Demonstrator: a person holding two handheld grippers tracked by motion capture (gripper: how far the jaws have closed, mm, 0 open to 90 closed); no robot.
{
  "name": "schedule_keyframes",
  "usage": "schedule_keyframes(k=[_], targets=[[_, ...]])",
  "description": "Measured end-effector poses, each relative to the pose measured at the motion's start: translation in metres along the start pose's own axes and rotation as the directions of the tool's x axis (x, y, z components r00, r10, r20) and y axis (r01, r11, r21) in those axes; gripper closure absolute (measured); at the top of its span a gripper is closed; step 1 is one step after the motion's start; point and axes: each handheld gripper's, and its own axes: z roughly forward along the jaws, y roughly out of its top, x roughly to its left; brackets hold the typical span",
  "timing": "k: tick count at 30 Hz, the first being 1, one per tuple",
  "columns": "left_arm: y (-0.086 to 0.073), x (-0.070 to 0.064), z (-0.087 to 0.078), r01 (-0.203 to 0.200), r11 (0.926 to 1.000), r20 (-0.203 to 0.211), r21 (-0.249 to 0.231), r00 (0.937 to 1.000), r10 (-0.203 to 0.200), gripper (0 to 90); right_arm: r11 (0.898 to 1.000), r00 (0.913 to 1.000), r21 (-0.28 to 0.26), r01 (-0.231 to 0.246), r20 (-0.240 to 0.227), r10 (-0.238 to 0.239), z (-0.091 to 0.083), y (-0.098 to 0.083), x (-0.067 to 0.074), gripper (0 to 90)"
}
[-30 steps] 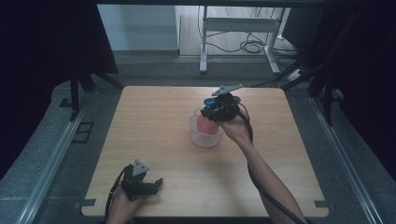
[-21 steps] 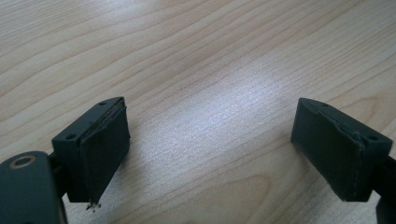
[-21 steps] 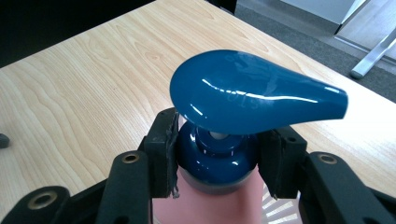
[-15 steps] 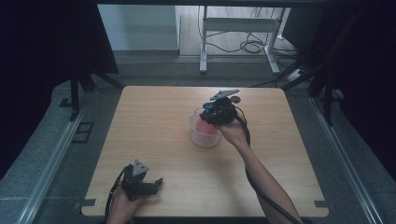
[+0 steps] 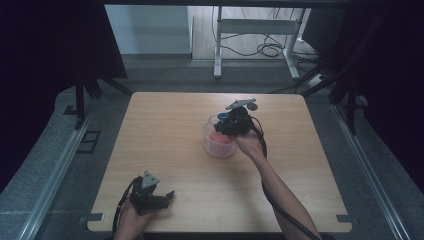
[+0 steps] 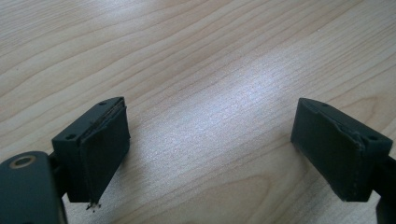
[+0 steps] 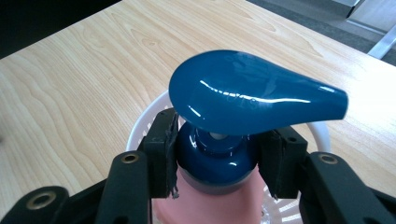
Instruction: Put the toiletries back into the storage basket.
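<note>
A pink pump bottle (image 7: pixel 219 200) with a glossy blue pump head (image 7: pixel 247 95) stands inside a small white basket (image 5: pixel 220 145) near the table's middle. My right gripper (image 7: pixel 218 158) is shut on the bottle's blue collar just under the pump head. From above, the right gripper (image 5: pixel 231 122) sits over the basket with the bottle (image 5: pixel 219 138) partly hidden beneath it. My left gripper (image 5: pixel 167 196) rests low at the table's front left, held in a hand. Its jaws stand wide apart over bare wood (image 6: pixel 210 112), the left gripper (image 6: pixel 210 154) open with nothing between the pads.
The wooden table (image 5: pixel 165 125) has bare room on its left half and along the front. Beyond the far edge stand a metal frame leg (image 5: pixel 217 50) and loose cables on the floor (image 5: pixel 265 49). Dark curtains close off both sides.
The right gripper and the pump bottle have shifted slightly within the basket. The left gripper stays where it was.
</note>
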Motion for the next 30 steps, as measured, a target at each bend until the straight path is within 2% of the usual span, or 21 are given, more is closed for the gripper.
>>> schedule_keyframes(k=[7,12,15,19,30], targets=[[0.0,0.0,0.0,0.0,1.0,0.0,0.0,1.0,0.0,11.3,1.0,0.9999,0.004,0.001,-0.011,-0.001,-0.002,-0.002,-0.002,51.0],[0.0,0.0,0.0,0.001,1.0,0.001,-0.001,1.0,-0.001,11.3,1.0,0.9996,-0.008,0.02,-0.021,-0.02,-0.003,-0.001,0.0,46.8],[0.0,0.0,0.0,0.001,1.0,0.001,-0.001,1.0,-0.001,11.3,0.999,0.9994,-0.022,0.026,-0.024,-0.026,-0.005,0.0,0.002,43.4],[0.0,0.0,0.0,0.001,1.0,0.001,-0.001,1.0,-0.001,11.3,0.999,0.999,-0.014,0.041,-0.018,-0.041,-0.006,0.0,0.003,37.5],[0.0,0.0,0.0,0.001,1.0,0.001,-0.001,1.0,-0.001,11.3,0.999,0.9993,-0.025,0.037,-0.009,-0.037,-0.011,-0.001,0.005,21.3]])
